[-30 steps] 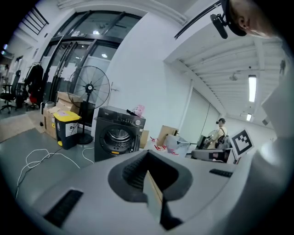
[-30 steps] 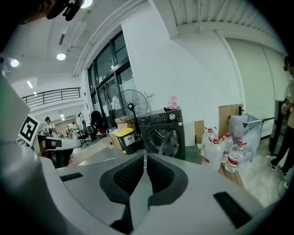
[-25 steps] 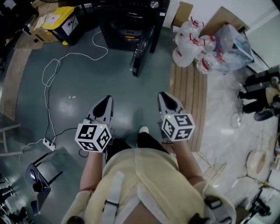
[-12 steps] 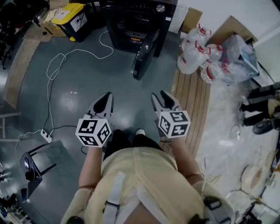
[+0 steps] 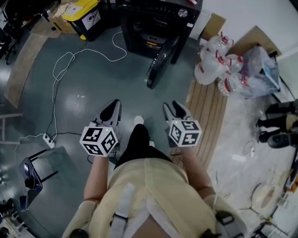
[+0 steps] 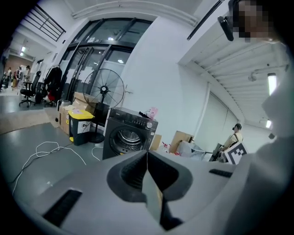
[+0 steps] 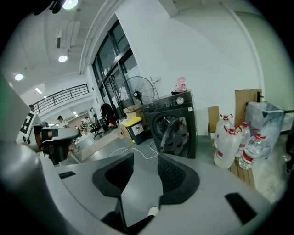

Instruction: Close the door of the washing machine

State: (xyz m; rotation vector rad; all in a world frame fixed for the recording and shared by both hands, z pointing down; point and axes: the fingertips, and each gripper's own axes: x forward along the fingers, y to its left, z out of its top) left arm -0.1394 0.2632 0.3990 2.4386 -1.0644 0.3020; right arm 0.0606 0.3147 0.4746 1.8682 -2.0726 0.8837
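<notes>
The black washing machine [image 5: 158,21] stands at the top of the head view, its round door [image 5: 161,62] swung open toward me. The drum opening shows in the left gripper view [image 6: 125,136]. The door [image 7: 173,134] hangs edge-on in the right gripper view. Both grippers are held over the grey floor, well short of the machine. My left gripper [image 5: 112,110] is shut, its pads meeting [image 6: 147,155], with nothing in it. My right gripper [image 5: 172,110] has its jaws opening, a clear gap between the pads [image 7: 144,160] and nothing between them.
A white cable [image 5: 70,60] loops across the floor to a power strip [image 5: 46,139]. A yellow-lidded bin [image 5: 86,14] stands left of the machine. Water jugs [image 5: 216,65] and wooden boards [image 5: 207,107] lie to its right. A black stool [image 5: 30,174] sits at the lower left.
My right gripper's jaws have gone from shut to open. I have stepped closer to the washing machine, which sits lower in the head view. Both grippers have sunk a little.
</notes>
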